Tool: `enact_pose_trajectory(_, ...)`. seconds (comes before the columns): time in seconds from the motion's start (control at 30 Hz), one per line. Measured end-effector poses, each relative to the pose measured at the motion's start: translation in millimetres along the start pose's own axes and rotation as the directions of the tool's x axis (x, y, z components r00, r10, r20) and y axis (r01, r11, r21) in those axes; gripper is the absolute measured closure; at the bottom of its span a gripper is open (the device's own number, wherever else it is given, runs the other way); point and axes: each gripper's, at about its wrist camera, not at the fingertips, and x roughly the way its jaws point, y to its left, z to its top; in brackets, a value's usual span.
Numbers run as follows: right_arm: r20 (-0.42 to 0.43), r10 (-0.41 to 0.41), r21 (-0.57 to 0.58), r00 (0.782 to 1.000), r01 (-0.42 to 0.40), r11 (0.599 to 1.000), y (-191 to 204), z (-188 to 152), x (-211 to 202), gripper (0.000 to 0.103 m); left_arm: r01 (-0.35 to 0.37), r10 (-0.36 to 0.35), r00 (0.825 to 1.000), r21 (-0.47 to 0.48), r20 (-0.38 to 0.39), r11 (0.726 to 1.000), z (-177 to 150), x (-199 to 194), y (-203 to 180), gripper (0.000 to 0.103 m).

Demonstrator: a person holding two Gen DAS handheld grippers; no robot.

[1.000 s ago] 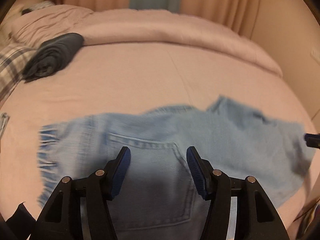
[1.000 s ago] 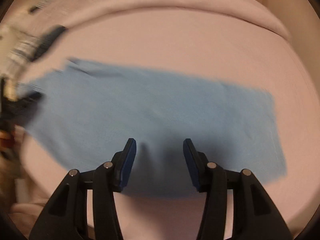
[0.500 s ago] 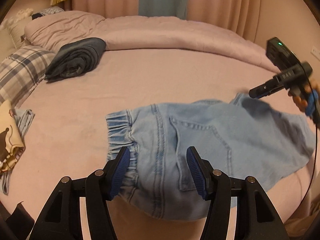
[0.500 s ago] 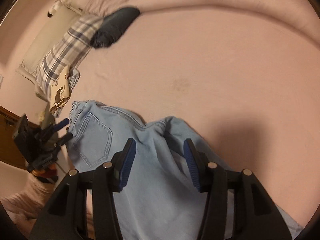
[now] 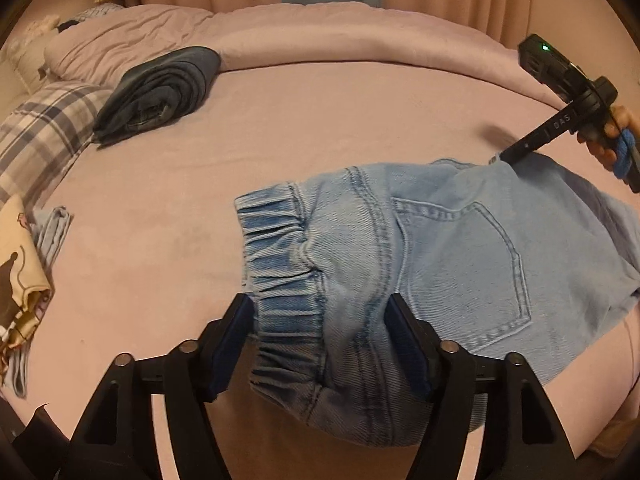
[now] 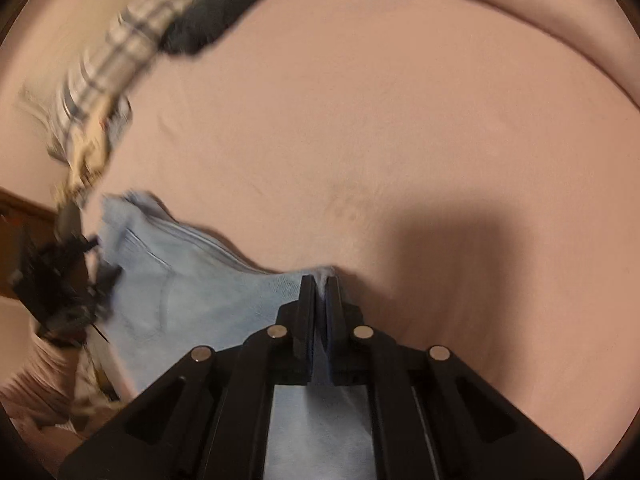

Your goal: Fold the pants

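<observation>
Light blue denim pants [image 5: 420, 264] lie bunched on the pink bed, back pocket up, elastic waistband [image 5: 276, 264] toward the left. My left gripper [image 5: 320, 320] is open, its fingers on either side of the waistband's near edge, not closed on it. My right gripper [image 6: 319, 280] is shut on an edge of the pants [image 6: 192, 280]. It also shows in the left wrist view [image 5: 504, 155] at the pants' far right edge, held by a hand. Part of the pants hangs over the bed's near edge.
Folded dark jeans [image 5: 160, 92] lie at the back left beside a plaid pillow [image 5: 36, 136]. A heap of yellow and blue cloth [image 5: 24, 280] sits at the left edge. A rolled pink duvet [image 5: 340, 40] runs along the back.
My right gripper has closed on the pants' edge; it was open half a second ago. My left gripper has come closer to the waistband, which now sits between its open fingers.
</observation>
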Motion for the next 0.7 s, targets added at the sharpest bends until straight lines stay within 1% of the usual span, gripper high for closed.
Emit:
enact_pose_trajectory(0.03,0.017,0.019,0.017,1.000,-0.019,1.000,-5.8,-1.1,-1.1,0.090,0.004,-0.004,1.000,-0.006,-0.012,1.000,2.1,-1.8,0.9,0.032)
enact_pose_trajectory(0.07,0.041,0.029,0.036,0.999,-0.031,0.999,-9.9,-2.9,-7.0,0.084,0.001,-0.001,1.000,-0.004,-0.017,1.000,4.0,-4.7,0.9,0.032)
enact_pose_trajectory(0.1,0.068,0.027,0.056,0.997,-0.031,0.998,-13.4,-6.2,-16.1,0.068,-0.014,0.014,1.000,0.010,-0.014,1.000,7.0,-11.2,-0.9,0.032)
enact_pose_trajectory(0.13,0.119,0.011,0.075,0.993,-0.020,0.997,-16.7,-13.1,-32.1,0.063,-0.029,0.029,1.000,0.027,-0.004,0.999,8.5,-16.1,-2.9,0.032)
enact_pose_trajectory(0.17,0.175,0.020,0.089,0.984,-0.036,0.995,-20.9,-24.2,-51.8,0.063,-0.055,0.054,0.998,0.057,0.027,0.997,10.9,-25.8,-7.3,0.032)
enact_pose_trajectory(0.2,0.225,0.032,0.104,0.974,-0.057,0.993,-24.4,-36.4,-70.1,0.064,-0.065,0.061,0.996,0.081,0.060,0.995,13.1,-35.4,-12.5,0.032)
enact_pose_trajectory(0.23,0.295,0.027,0.132,0.955,-0.068,0.989,-31.3,-59.1,-96.3,0.064,-0.057,0.049,0.995,0.093,0.084,0.994,14.0,-42.4,-17.8,0.032)
enact_pose_trajectory(0.27,0.342,0.026,0.146,0.939,-0.081,0.986,-37.0,-77.3,-112.1,0.064,-0.038,0.028,0.994,0.100,0.102,0.994,16.1,-47.8,-23.3,0.032)
enact_pose_trajectory(0.3,0.379,0.007,0.172,0.925,-0.078,0.982,-43.3,-99.3,-127.6,0.062,-0.001,-0.012,0.993,0.111,0.117,0.994,18.7,-52.5,-32.7,0.032)
enact_pose_trajectory(0.33,0.414,-0.035,0.214,0.910,-0.060,0.975,-52.5,-129.6,-145.4,0.062,0.033,-0.048,0.991,0.124,0.122,0.992,20.8,-54.1,-41.7,0.032)
enact_pose_trajectory(0.4,0.458,-0.119,0.308,0.881,-0.032,0.951,-69.4,-183.7,-170.8,0.062,0.087,-0.108,0.986,0.160,0.128,0.983,24.0,-52.8,-61.3,0.032)
enact_pose_trajectory(0.43,0.479,-0.175,0.384,0.860,-0.027,0.923,-79.9,-221.5,-185.6,0.062,0.104,-0.129,0.984,0.189,0.126,0.976,25.9,-49.0,-75.5,0.032)
enact_pose_trajectory(0.5,0.506,-0.245,0.488,0.827,-0.040,0.872,-94.5,-276.5,-204.1,0.062,0.116,-0.143,0.984,0.223,0.109,0.968,28.4,-40.2,-94.7,0.032)
enact_pose_trajectory(0.53,0.509,-0.292,0.559,0.810,-0.053,0.828,-104.1,-314.7,-213.6,0.062,0.131,-0.157,0.983,0.232,0.096,0.964,30.2,-34.1,-103.5,0.032)
enact_pose_trajectory(0.57,0.503,-0.322,0.603,0.802,-0.059,0.795,-109.1,-340.0,-216.2,0.062,0.143,-0.166,0.983,0.234,0.081,0.962,31.5,-28.4,-111.6,0.032)
enact_pose_trajectory(0.6,0.494,-0.343,0.637,0.799,-0.065,0.768,-111.4,-361.2,-216.0,0.062,0.148,-0.168,0.983,0.233,0.069,0.961,32.8,-23.6,-116.5,0.032)
enact_pose_trajectory(0.63,0.468,-0.371,0.684,0.802,-0.063,0.727,-116.6,-388.4,-213.6,0.062,0.147,-0.164,0.985,0.231,0.057,0.962,33.2,-18.5,-120.9,0.032)
enact_pose_trajectory(0.7,0.433,-0.400,0.732,0.807,-0.057,0.679,-119.8,-419.8,-204.4,0.062,0.137,-0.146,0.989,0.221,0.029,0.966,32.8,-9.1,-126.8,0.032)
